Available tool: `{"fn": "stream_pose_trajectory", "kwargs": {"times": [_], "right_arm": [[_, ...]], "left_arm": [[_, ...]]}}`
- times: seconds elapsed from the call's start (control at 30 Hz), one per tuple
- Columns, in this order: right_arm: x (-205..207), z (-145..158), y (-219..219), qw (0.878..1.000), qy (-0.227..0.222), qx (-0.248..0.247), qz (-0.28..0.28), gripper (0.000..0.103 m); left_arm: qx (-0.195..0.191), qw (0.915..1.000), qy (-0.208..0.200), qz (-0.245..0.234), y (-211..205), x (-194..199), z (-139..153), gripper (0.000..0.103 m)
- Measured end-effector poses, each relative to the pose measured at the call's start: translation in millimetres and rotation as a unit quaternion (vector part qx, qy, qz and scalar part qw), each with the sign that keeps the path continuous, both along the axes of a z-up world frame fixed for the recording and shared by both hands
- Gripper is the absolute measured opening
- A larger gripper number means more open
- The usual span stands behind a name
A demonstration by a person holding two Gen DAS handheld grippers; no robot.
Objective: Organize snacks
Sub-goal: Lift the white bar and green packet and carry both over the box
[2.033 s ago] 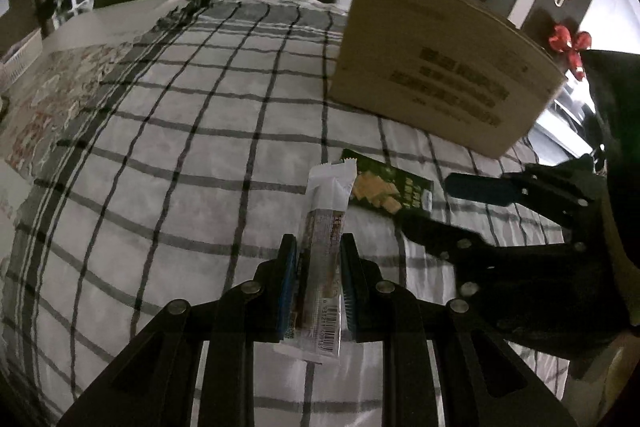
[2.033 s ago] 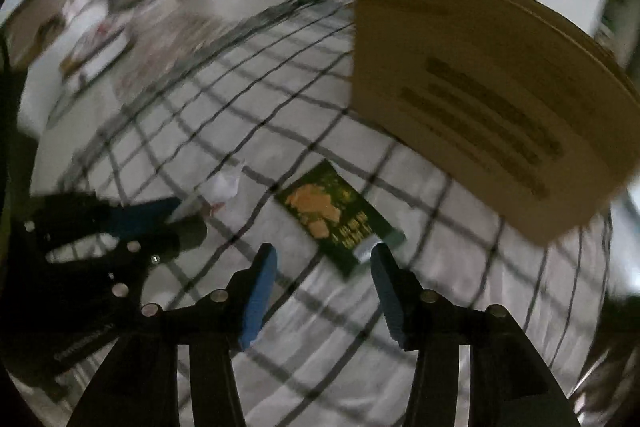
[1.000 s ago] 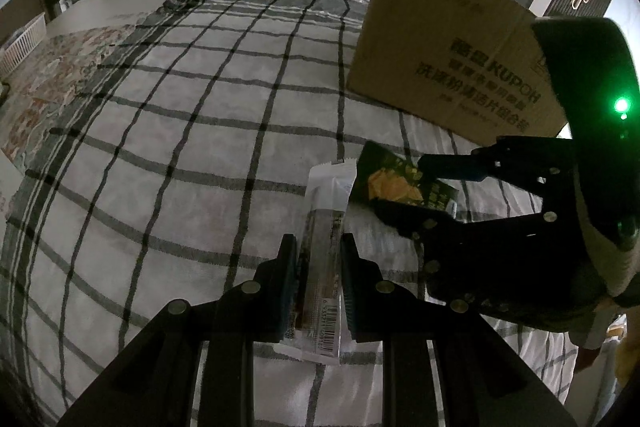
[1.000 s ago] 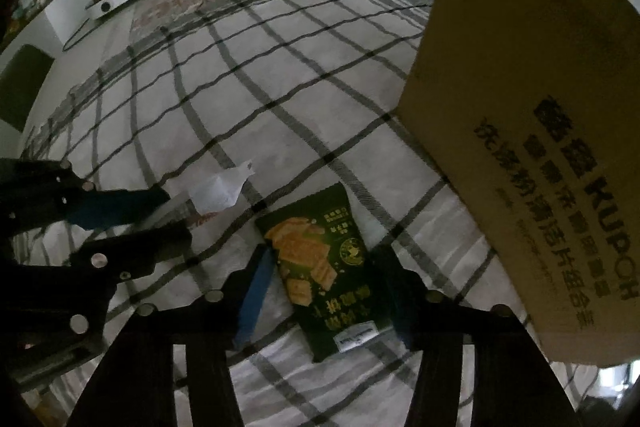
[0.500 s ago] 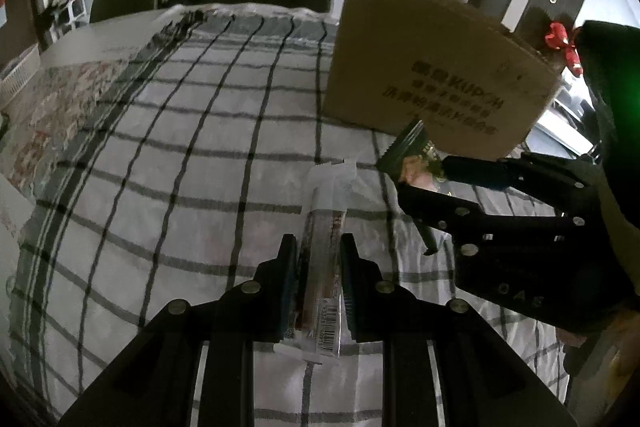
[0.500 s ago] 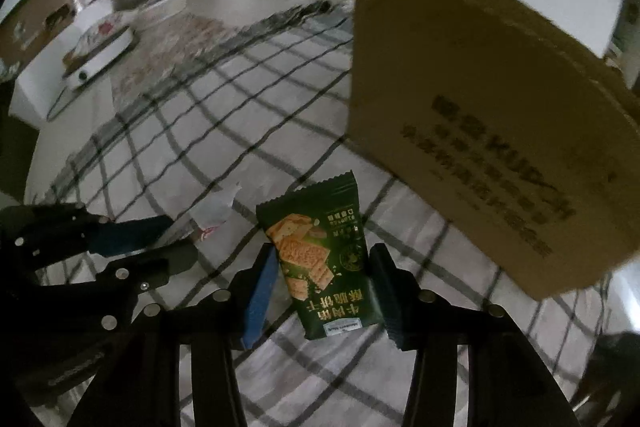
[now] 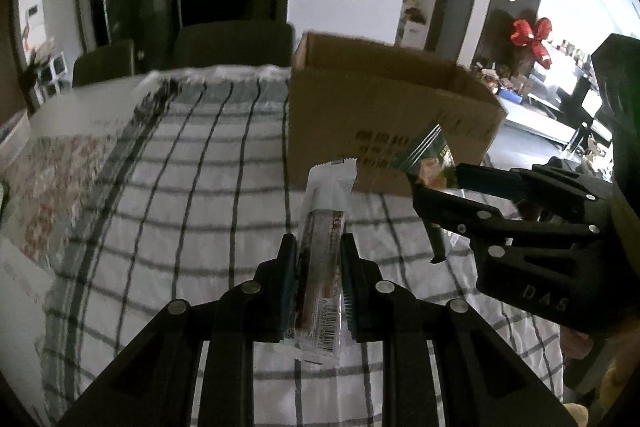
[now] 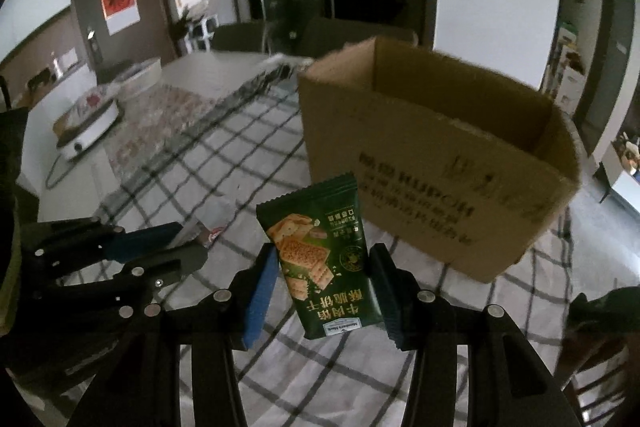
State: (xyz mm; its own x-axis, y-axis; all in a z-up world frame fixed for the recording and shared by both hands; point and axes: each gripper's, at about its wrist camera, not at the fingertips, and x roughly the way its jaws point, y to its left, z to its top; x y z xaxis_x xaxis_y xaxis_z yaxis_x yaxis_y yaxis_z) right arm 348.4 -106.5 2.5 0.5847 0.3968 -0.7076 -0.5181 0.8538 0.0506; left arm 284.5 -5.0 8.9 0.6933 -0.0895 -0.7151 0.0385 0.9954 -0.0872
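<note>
Green cracker packet [image 8: 326,255] sits pinched in your right claw [image 8: 324,279], lifted off the checked cloth [image 8: 240,187] on the tabletop. Its top points toward the open cardboard box [image 8: 432,163], which stands just ahead of that claw and a bit to its right. Your left claw [image 7: 318,279] is squeezed tight on a long white snack bar [image 7: 324,235], also held up in the air. From the left claw, the box [image 7: 384,131] is ahead and to the right, and your right claw [image 7: 440,195] is close beside it.

table [image 7: 100,131] — checked cloth [image 7: 192,195] | cardboard box [image 8: 432,163] on cloth
</note>
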Motion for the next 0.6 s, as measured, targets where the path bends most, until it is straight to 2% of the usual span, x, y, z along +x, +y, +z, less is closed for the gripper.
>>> {"fn": "stream_pose_trajectory", "kwargs": {"times": [0.33, 0.6], "right_arm": [[-2, 46, -19, 0.997, -0.043, 0.04, -0.058, 0.048], [21, 79, -29, 0.991, -0.076, 0.052, -0.097, 0.048]], "left_arm": [[0.015, 0.9971, -0.037, -0.065, -11, 28, 48, 0.022], [0.018, 0.9931, -0.054, -0.103, -23, 66, 81, 0.022]]}}
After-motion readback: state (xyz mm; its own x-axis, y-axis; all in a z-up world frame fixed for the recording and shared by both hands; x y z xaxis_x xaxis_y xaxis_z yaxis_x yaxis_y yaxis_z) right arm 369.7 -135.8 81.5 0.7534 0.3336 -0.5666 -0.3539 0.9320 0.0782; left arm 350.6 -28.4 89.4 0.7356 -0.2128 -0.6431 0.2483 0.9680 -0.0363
